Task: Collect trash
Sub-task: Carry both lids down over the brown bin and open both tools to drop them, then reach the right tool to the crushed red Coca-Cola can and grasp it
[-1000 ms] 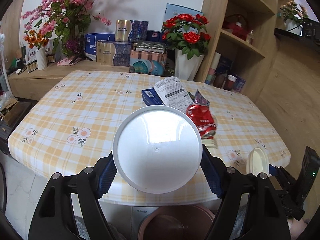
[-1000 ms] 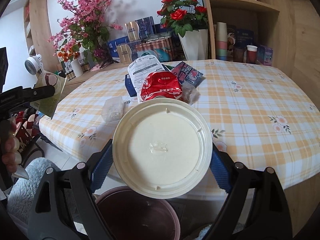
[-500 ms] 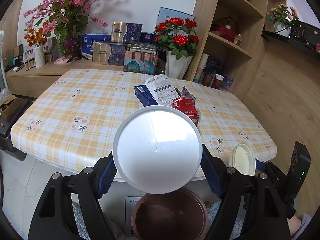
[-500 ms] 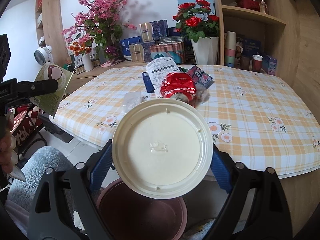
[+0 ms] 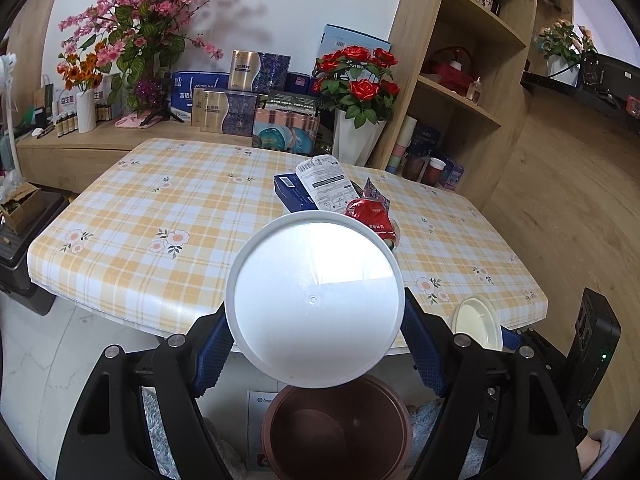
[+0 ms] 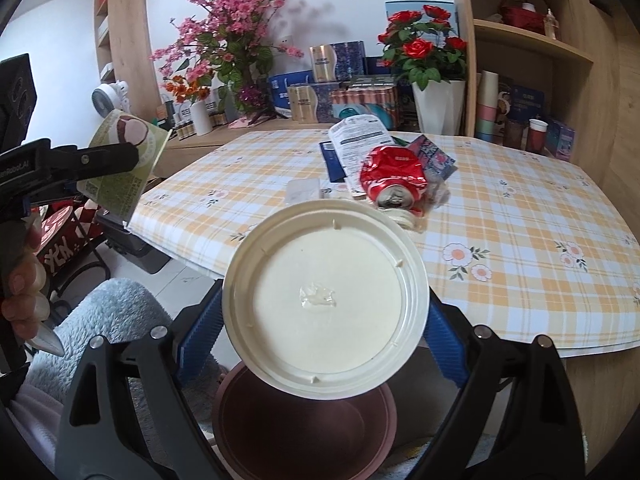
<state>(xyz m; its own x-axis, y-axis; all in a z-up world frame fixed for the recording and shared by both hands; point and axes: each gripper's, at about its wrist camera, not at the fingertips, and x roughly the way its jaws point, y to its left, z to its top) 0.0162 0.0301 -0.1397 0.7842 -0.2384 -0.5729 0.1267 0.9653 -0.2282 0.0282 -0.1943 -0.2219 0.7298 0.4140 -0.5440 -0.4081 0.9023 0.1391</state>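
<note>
My left gripper point(image 5: 314, 316) is shut on a round tub point(image 5: 316, 304); its white base faces the camera and fills the gap between the blue pads. The right wrist view shows that tub's green label point(image 6: 120, 168) at the far left. My right gripper point(image 6: 324, 316) is shut on a cream round lid point(image 6: 326, 300), which shows edge-on in the left wrist view point(image 5: 476, 322). Both hang off the table's near edge, above a brown bin point(image 5: 338, 428) point(image 6: 304, 432) on the floor. On the checked table point(image 5: 160, 216) lie a crushed red can point(image 6: 394, 180), a blue box point(image 5: 290, 196), a white leaflet point(image 5: 326, 184) and a wrapper point(image 6: 434, 156).
A small clear plastic box point(image 6: 304, 190) lies near the table's front. A sideboard behind carries flower vases point(image 5: 360, 144) and boxes. Wooden shelves point(image 5: 460, 92) stand at the right. A person's hand point(image 6: 24, 292) and fluffy blue sleeve point(image 6: 100, 312) are at the left.
Both grippers have drawn back from the table with the tub and the lid still gripped. The table looks farther off and the brown bin has come into view below them.
</note>
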